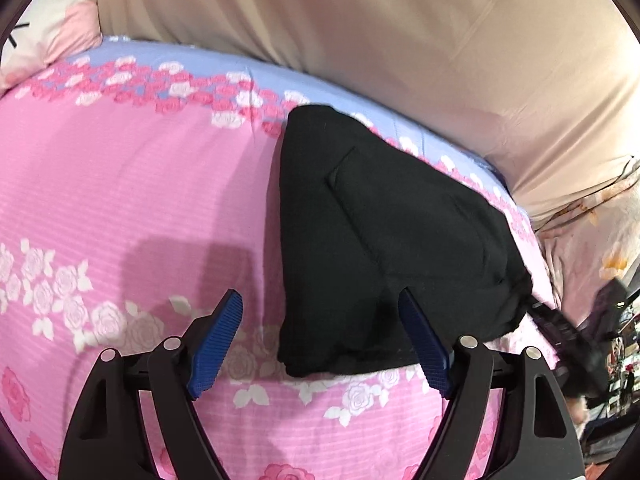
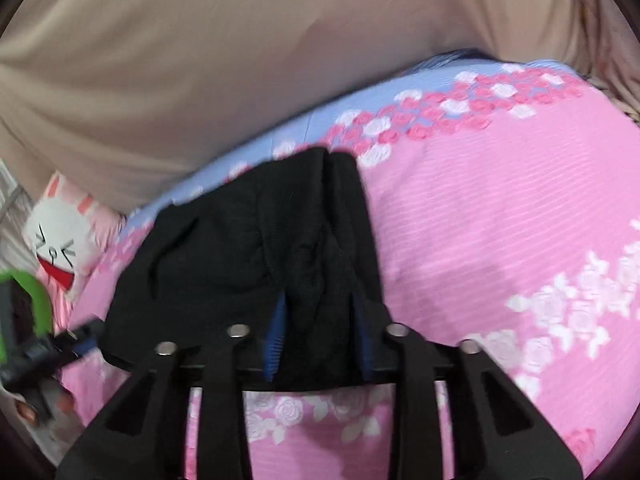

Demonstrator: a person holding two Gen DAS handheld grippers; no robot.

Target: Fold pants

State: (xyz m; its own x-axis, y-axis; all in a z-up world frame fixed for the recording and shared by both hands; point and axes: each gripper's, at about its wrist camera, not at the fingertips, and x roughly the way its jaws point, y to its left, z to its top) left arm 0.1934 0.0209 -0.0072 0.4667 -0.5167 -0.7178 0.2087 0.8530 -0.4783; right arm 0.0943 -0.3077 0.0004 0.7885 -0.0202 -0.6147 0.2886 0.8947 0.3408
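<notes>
On the bed [image 1: 120, 200], the pants [image 1: 380, 240] (black, folded) lie ahead of the left tool [image 1: 320, 340], whose jaws stand open and empty; the right tool [image 2: 320, 340] has a fold between its pads, grip unclear.

Pink bedsheet [image 1: 132, 184] with white and deep-pink rose print covers the work surface; a pale blue band [image 2: 352, 100] runs along its far edge. Beige fabric [image 1: 360, 20] rises behind it. A cartoon rabbit pillow [image 2: 60, 248] lies at the left in the right wrist view. Cluttered items at the left wrist view's right edge are indistinct.
</notes>
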